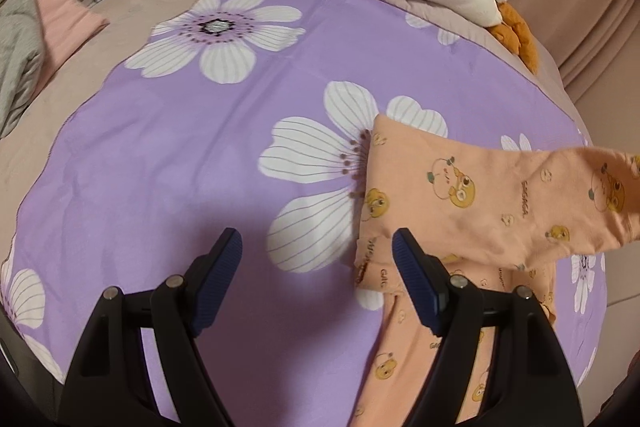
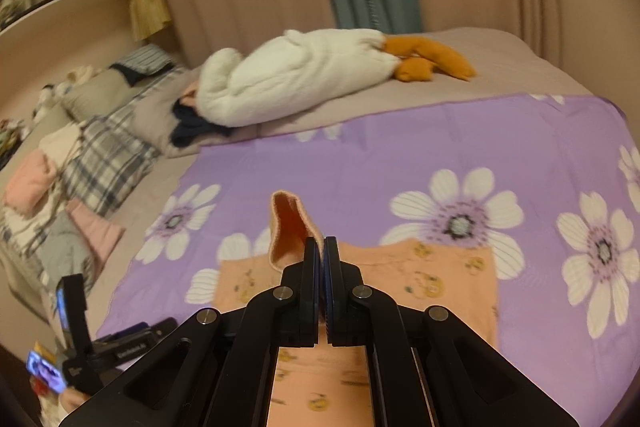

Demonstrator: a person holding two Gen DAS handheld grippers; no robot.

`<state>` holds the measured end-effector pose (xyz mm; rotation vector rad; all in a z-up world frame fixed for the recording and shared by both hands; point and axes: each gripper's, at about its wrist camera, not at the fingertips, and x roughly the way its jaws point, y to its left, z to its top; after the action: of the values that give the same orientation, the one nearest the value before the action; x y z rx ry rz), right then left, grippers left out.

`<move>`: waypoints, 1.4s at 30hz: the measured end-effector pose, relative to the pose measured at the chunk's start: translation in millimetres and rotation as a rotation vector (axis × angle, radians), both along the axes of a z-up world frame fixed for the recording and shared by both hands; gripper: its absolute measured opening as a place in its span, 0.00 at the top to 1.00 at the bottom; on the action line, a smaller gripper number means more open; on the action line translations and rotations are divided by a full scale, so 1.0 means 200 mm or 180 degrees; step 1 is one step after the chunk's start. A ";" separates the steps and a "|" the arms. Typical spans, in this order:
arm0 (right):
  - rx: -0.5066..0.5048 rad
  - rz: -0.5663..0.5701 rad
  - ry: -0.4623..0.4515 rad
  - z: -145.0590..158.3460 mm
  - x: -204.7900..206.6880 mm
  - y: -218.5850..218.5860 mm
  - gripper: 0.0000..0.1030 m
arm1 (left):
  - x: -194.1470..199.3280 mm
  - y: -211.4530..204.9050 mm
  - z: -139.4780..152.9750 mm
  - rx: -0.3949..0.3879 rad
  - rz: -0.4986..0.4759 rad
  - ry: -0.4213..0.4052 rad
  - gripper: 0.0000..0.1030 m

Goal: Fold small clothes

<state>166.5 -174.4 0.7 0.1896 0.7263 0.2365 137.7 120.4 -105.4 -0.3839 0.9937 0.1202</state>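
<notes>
A small peach garment (image 1: pixel 460 195) printed with yellow cartoon bears lies on the purple flowered sheet (image 1: pixel 200 147), at the right of the left wrist view. My left gripper (image 1: pixel 318 247) is open and empty, hovering over the sheet just left of the garment's edge. One sleeve (image 1: pixel 592 187) is lifted across the body. In the right wrist view my right gripper (image 2: pixel 322 247) is shut on that peach sleeve, whose cuff (image 2: pixel 292 227) sticks up past the fingertips above the garment (image 2: pixel 400 279).
A white plush goose with orange feet (image 2: pixel 320 71) lies at the far side of the bed. Plaid pillows (image 2: pixel 108 155), dark clothing (image 2: pixel 192 127) and pink and grey clothes (image 1: pixel 52 11) are at the left. A phone on a stand (image 2: pixel 72 311) stands at the bed's near left.
</notes>
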 end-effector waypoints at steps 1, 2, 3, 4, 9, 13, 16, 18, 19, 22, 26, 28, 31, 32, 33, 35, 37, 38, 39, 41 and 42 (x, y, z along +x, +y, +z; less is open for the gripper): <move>-0.0012 -0.0063 0.0035 -0.02 0.01 -0.04 0.97 | 0.02 -0.02 -0.01 0.0016 -0.0036 0.0013 0.25; -0.0015 -0.0104 0.0070 -0.04 0.01 -0.06 0.97 | 0.03 -0.04 -0.02 0.0033 -0.0057 0.0031 0.25; -0.0011 -0.0155 0.0128 -0.08 0.02 -0.10 0.97 | 0.05 -0.06 -0.03 0.0052 -0.0078 0.0061 0.25; -0.0013 -0.0187 0.0169 -0.10 0.02 -0.12 0.97 | 0.07 -0.08 -0.05 0.0055 -0.0107 0.0087 0.25; -0.0095 -0.0380 0.0428 -0.26 0.06 -0.23 0.97 | 0.15 -0.16 -0.13 0.0052 -0.0218 0.0240 0.25; -0.0150 -0.0532 0.0624 -0.38 0.09 -0.32 0.97 | 0.20 -0.22 -0.17 0.0121 -0.0292 0.0299 0.25; -0.0166 -0.0616 0.0693 -0.44 0.09 -0.37 0.97 | 0.23 -0.25 -0.20 0.0175 -0.0348 0.0328 0.23; -0.0155 -0.0661 0.0719 -0.47 0.09 -0.40 0.97 | 0.24 -0.28 -0.22 0.0208 -0.0400 0.0355 0.22; -0.0154 -0.0686 0.0735 -0.48 0.09 -0.42 0.97 | 0.25 -0.28 -0.22 0.0206 -0.0417 0.0373 0.22; -0.0168 -0.0727 0.0773 -0.51 0.09 -0.45 0.97 | 0.25 -0.29 -0.23 0.0151 -0.0456 0.0383 0.23; -0.0187 -0.0767 0.0836 -0.56 0.11 -0.49 0.97 | 0.26 -0.31 -0.21 0.0148 -0.0489 0.0358 0.23; -0.0172 -0.0791 0.0880 -0.59 0.11 -0.51 0.97 | 0.27 -0.31 -0.21 0.0160 -0.0500 0.0358 0.23; -0.0127 -0.0805 0.0934 -0.63 0.11 -0.53 0.97 | 0.27 -0.31 -0.21 0.0127 -0.0512 0.0385 0.24; -0.0137 -0.0808 0.0947 -0.64 0.12 -0.53 0.97 | 0.27 -0.31 -0.21 0.0110 -0.0525 0.0380 0.25; -0.0149 -0.0812 0.0965 -0.65 0.12 -0.53 0.97 | 0.26 -0.31 -0.20 0.0082 -0.0535 0.0373 0.26; -0.0168 -0.0814 0.1002 -0.68 0.12 -0.53 0.97 | 0.26 -0.30 -0.18 0.0019 -0.0526 0.0355 0.27; -0.0218 -0.0819 0.1047 -0.70 0.13 -0.53 0.97 | 0.25 -0.29 -0.15 -0.0006 -0.0506 0.0292 0.28; -0.0247 -0.0825 0.1064 -0.71 0.13 -0.53 0.97 | 0.25 -0.29 -0.14 0.0004 -0.0501 0.0254 0.29; -0.0277 -0.0828 0.1080 -0.73 0.13 -0.54 0.97 | 0.26 -0.28 -0.12 0.0028 -0.0490 0.0220 0.30; -0.0288 -0.0813 0.1088 -0.74 0.13 -0.54 0.97 | 0.27 -0.27 -0.13 0.0075 -0.0463 0.0221 0.37; -0.0283 -0.0804 0.1080 -0.74 0.13 -0.54 0.97 | 0.28 -0.26 -0.14 0.0078 -0.0442 0.0246 0.40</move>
<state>191.5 -282.6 -146.9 0.2378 1.0377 -0.0722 193.8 69.1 -132.9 -0.2888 1.0912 0.0218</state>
